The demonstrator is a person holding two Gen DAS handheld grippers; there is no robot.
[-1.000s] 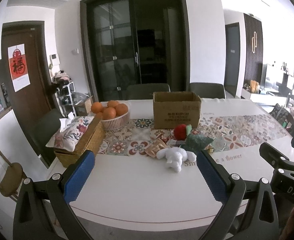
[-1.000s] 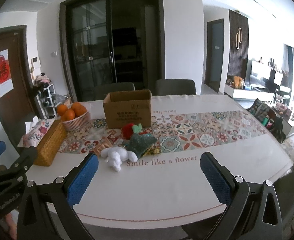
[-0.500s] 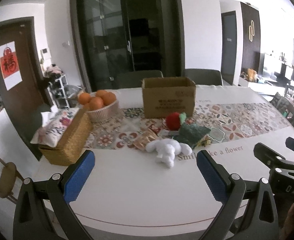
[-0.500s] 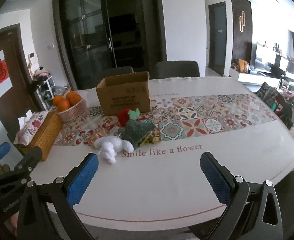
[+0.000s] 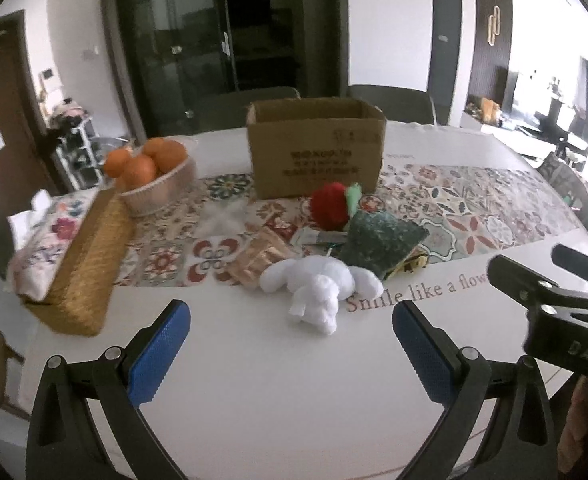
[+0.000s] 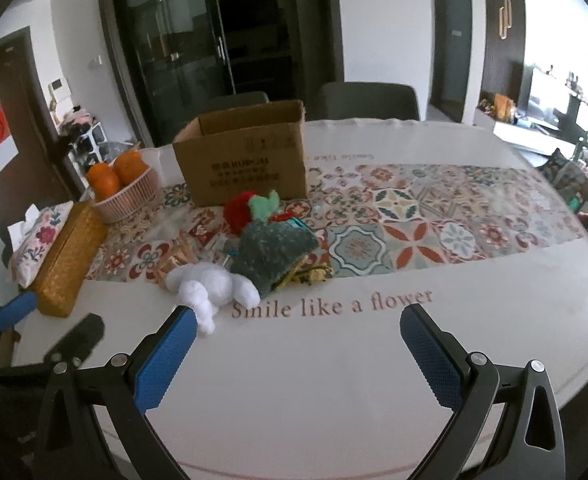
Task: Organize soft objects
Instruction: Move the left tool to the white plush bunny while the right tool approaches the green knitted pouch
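Both grippers are hanging w/ jaws spread wide, holding nothing: left gripper (image 5: 292, 326) facing the white plush toy (image 5: 320, 286), right gripper (image 6: 298, 334) just off to its side. The plush is lying at the runner's edge, touching the green pouch (image 5: 380, 242), w/ the red plush fruit (image 5: 330, 208) behind and the open cardboard box (image 5: 316, 152) further back. Risk I'm seeing: the soft body squashing and slipping from the pads, or one finger snagging the pouch or the foil packets (image 5: 260, 258) beside it, dragging clutter along
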